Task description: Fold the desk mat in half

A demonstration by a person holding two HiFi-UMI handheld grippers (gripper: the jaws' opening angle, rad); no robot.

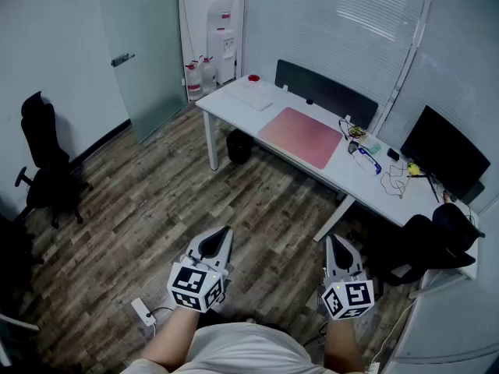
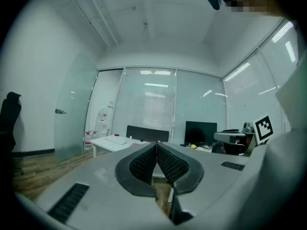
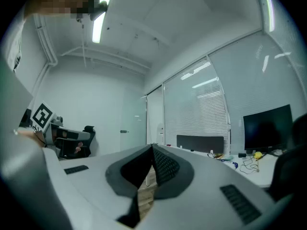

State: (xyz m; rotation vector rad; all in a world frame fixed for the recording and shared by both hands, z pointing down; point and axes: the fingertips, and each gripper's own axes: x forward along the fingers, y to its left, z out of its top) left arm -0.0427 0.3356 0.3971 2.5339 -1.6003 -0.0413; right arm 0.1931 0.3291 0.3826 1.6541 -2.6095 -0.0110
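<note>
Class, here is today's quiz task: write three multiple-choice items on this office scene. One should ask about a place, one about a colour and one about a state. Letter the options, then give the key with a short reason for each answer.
1. Where does the desk mat lie?
A. on the wooden floor
B. on the white desk
C. on the seat of a black chair

2. What colour is the desk mat?
A. pink
B. green
C. blue

3. How do the jaws of the left gripper and the right gripper stand?
A. both closed, with nothing between them
B. both wide open
C. both clamped on the mat

Key:
1. B, since the mat lies flat and unfolded on the desk top.
2. A, since its whole surface shows pink in the head view.
3. A, since each gripper view shows the jaw tips meeting on nothing, far from the desk.
</note>
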